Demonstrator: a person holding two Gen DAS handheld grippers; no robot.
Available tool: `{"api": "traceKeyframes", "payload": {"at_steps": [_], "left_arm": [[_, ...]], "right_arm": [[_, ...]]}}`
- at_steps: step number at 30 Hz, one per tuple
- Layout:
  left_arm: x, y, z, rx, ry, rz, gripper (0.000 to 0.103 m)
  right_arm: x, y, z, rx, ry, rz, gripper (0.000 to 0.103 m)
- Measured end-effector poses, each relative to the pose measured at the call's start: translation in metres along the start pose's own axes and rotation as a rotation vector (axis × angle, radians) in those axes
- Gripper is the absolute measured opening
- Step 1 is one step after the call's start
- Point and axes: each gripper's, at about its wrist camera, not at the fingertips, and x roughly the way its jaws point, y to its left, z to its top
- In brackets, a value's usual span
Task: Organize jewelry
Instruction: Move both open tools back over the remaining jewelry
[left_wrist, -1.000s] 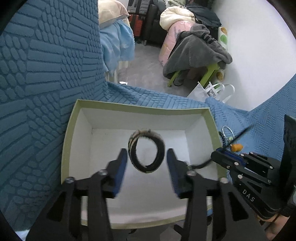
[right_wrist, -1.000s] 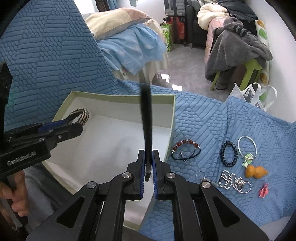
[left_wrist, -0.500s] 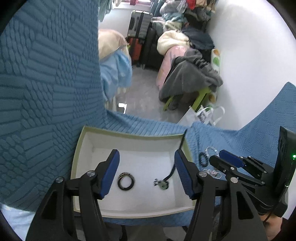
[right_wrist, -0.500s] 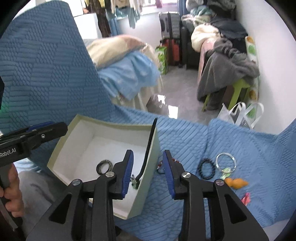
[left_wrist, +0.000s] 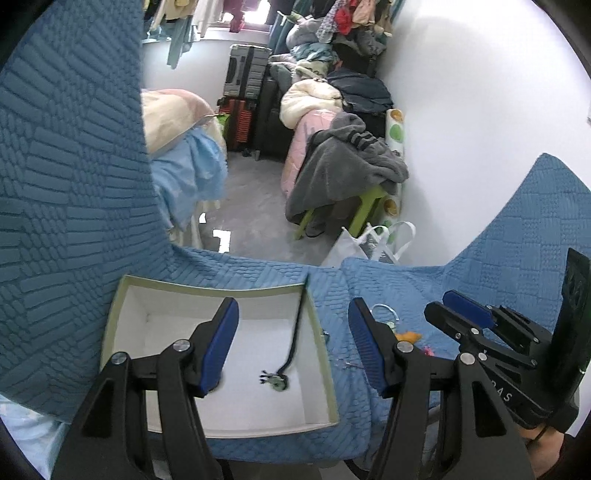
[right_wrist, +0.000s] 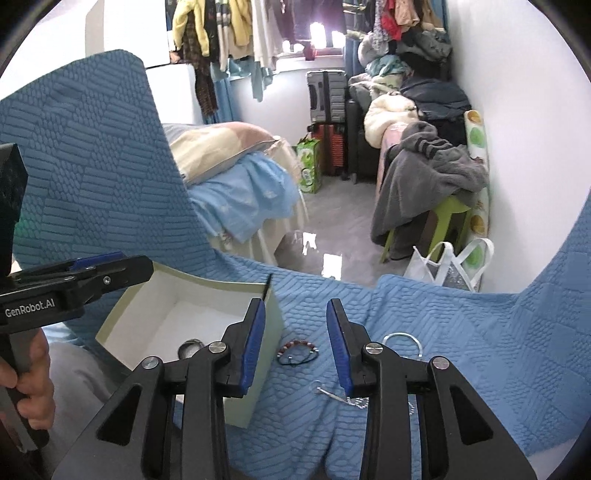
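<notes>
Left wrist view: we now hold both grippers above the open white box, each empty. A second ago our right gripper pinched the black cord necklace; now its jaws stand moderately apart and the cord drapes over the box's right wall, its green pendant on the box floor. Our left gripper has let go too, jaws wide, its woven bangle inside the box (hidden here behind a finger). Beside the box, the red bead bracelet and silver bangle wait on the blue cloth; we judge two pieces stowed.
</notes>
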Motion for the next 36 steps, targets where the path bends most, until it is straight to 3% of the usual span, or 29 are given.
{"api": "traceKeyframes", "payload": {"at_steps": [6, 18, 25, 36], "left_arm": [[0.009, -0.019, -0.006, -0.009, -0.029, -0.06, 0.062], [0.049, -0.074, -0.029, 0.064, 0.016, -0.16, 0.062], [0.079, -0.093, -0.047, 0.051, 0.077, -0.169, 0.062], [0.127, -0.11, -0.078, 0.136, 0.209, -0.171, 0.06]], "right_arm": [[-0.014, -0.028, -0.011, 0.017, -0.033, -0.045, 0.031], [-0.024, -0.102, -0.049, 0.108, -0.027, -0.156, 0.031], [-0.009, -0.138, -0.085, 0.176, 0.053, -0.193, 0.029], [0.016, -0.187, -0.136, 0.283, 0.194, -0.225, 0.027]]}}
